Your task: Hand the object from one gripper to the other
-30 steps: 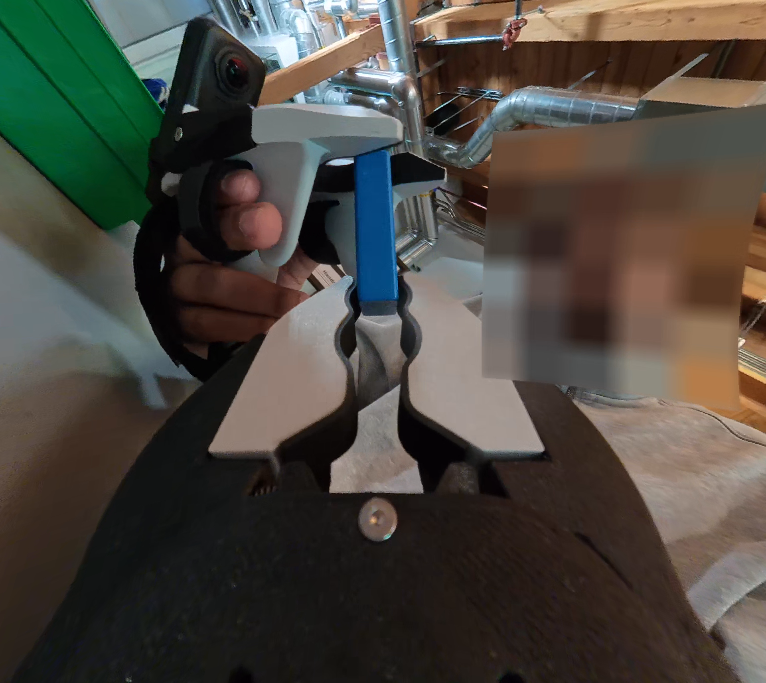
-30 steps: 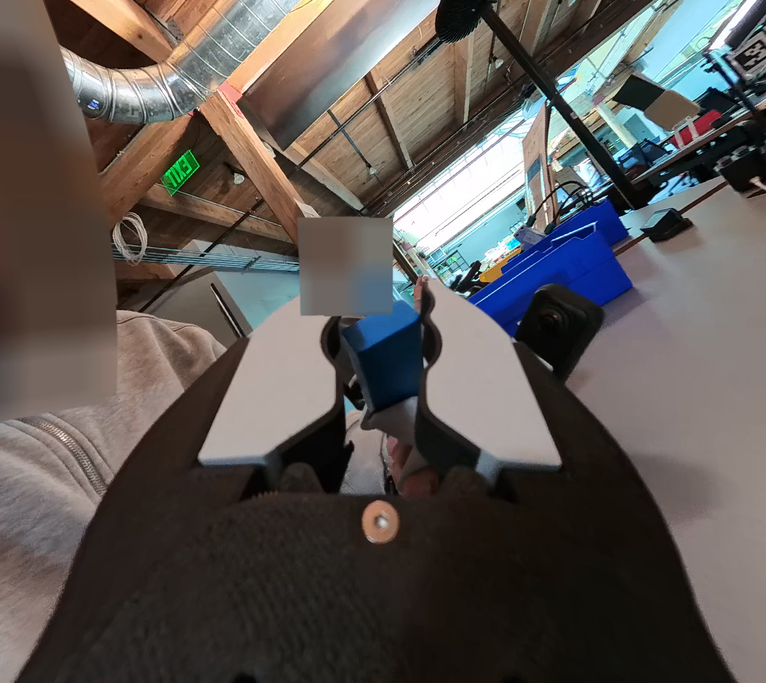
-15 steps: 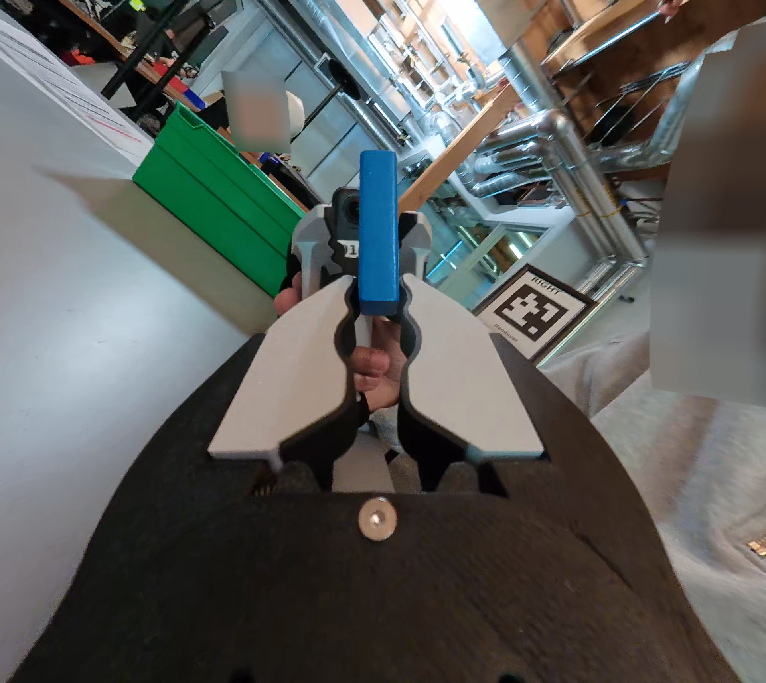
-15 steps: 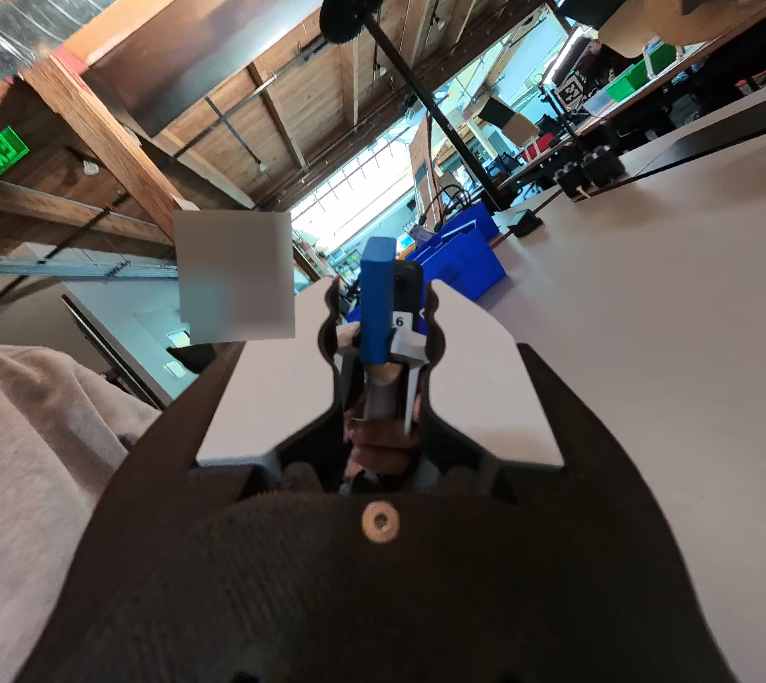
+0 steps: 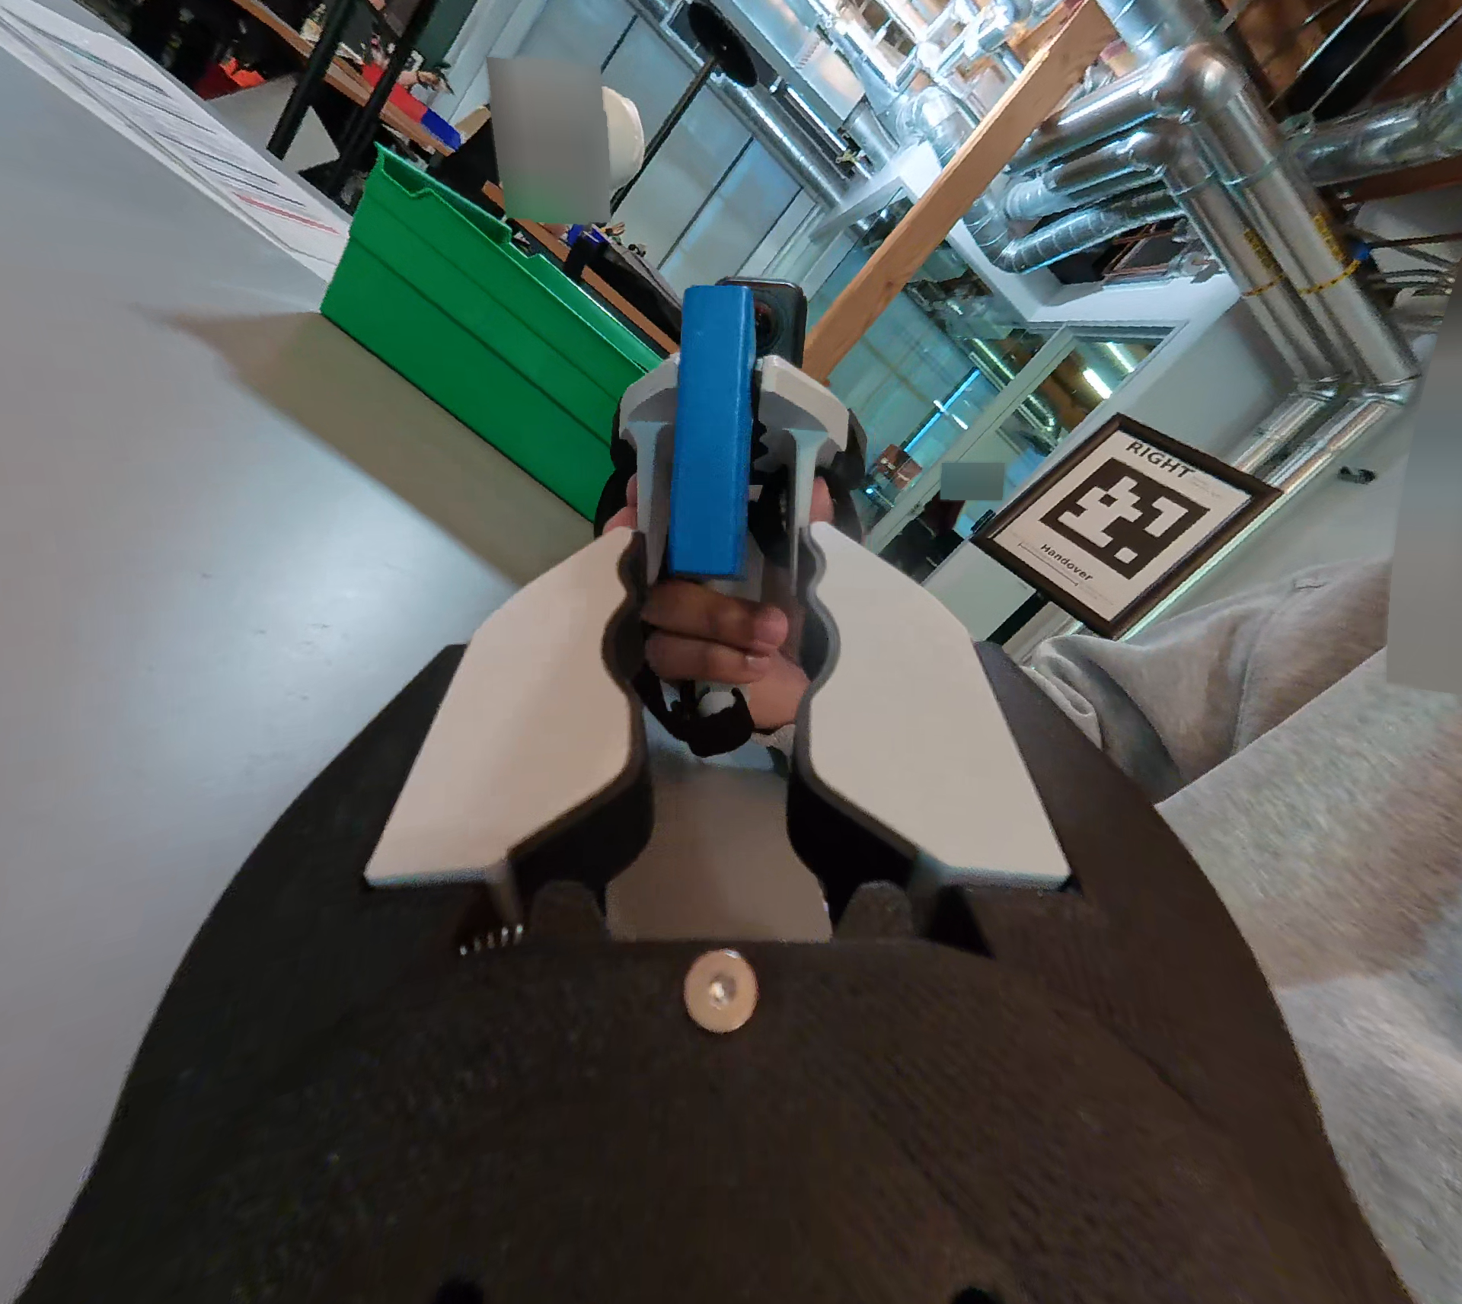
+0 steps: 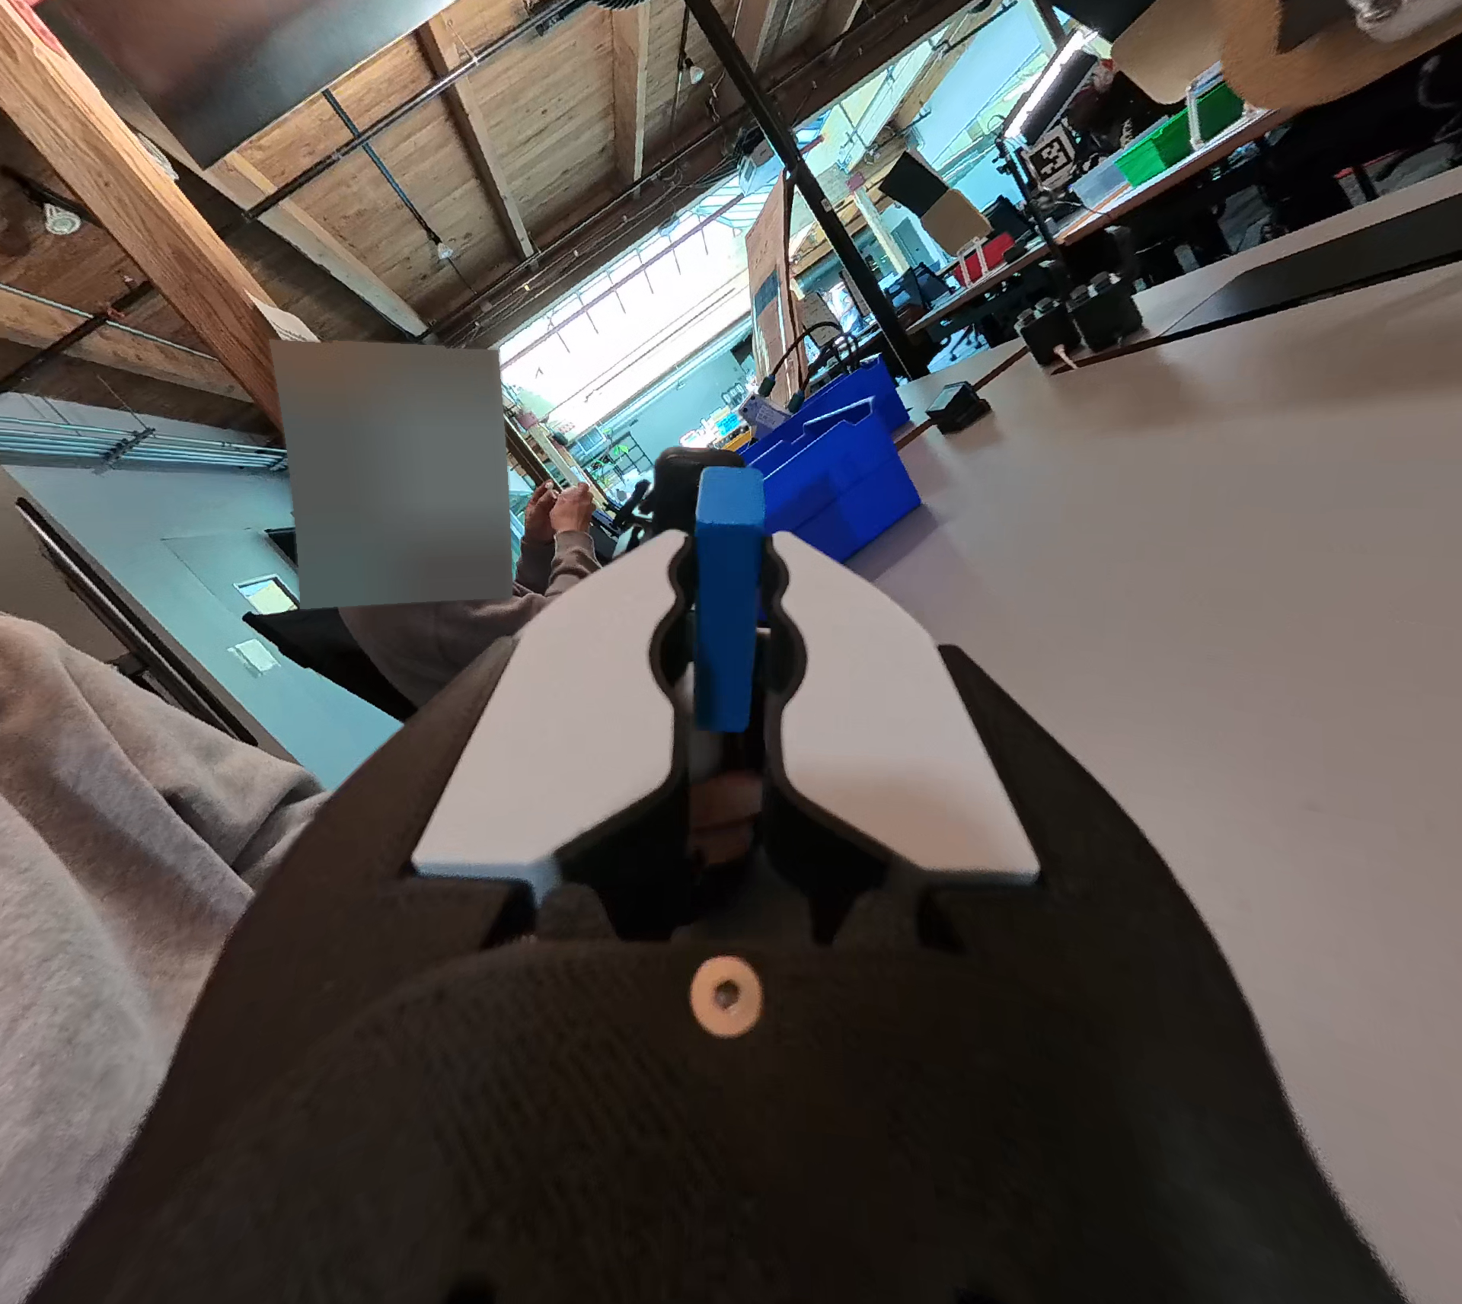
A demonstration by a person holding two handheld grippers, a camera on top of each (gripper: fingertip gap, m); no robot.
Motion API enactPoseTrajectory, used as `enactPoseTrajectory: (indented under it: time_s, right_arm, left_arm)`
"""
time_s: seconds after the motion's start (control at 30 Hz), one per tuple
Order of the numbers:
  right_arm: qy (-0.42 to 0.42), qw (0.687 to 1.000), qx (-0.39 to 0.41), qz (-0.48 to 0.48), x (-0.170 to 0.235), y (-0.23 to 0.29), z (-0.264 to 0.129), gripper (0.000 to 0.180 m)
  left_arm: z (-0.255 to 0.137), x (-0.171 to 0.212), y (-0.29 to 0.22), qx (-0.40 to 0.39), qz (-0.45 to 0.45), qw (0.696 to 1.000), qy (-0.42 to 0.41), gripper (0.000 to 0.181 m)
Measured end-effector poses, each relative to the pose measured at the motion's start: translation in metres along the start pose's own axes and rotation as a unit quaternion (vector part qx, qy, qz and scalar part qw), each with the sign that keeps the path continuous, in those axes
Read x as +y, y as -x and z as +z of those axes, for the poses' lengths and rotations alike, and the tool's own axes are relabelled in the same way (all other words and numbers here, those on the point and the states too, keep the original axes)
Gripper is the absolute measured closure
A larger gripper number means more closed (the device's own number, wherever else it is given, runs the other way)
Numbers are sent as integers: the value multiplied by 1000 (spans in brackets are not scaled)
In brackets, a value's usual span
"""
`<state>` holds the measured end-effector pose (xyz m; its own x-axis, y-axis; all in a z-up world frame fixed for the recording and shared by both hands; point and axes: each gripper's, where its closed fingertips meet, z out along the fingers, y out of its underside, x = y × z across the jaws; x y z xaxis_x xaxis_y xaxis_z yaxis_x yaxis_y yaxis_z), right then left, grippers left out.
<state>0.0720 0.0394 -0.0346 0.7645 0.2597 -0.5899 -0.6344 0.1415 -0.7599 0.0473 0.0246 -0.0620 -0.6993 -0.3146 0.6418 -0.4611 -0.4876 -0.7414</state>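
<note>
The handover appears nearly complete: the blue rectangular block (image 6: 724, 602) stands upright, pinched between the pressed-in fingers of the right gripper (image 6: 725, 570), while the left gripper (image 5: 716, 554) has its jaws spread wide and clear of the block (image 5: 710, 435) (only withdrawal seems left). The two grippers face each other above a grey table (image 5: 158, 554). A green bin (image 5: 475, 325), a framed marker sign (image 5: 1123, 522) and blue bins (image 6: 838, 475) stand well apart, and nothing visible obstructs the separation.

Wrist cameras face each other closely (sharing blue block (image 5: 710, 443)).
</note>
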Motion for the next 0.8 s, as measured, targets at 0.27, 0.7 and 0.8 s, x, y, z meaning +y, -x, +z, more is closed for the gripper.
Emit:
enactPoseTrajectory:
  time_s: [0.27,0.7,0.8]
  right_arm:
    - [-10,1000,-9,28,-6,-3,-6,164]
    - [76,996,-26,-24,17,9,5,164]
    - [76,996,-29,-25,17,11,5,164]
  left_arm:
    - [-6,1,4,-21,24,999,32,137]
    - [-8,12,-5,18,-13,996,85,155]
    - [-8,13,-4,9,1,996,88,163]
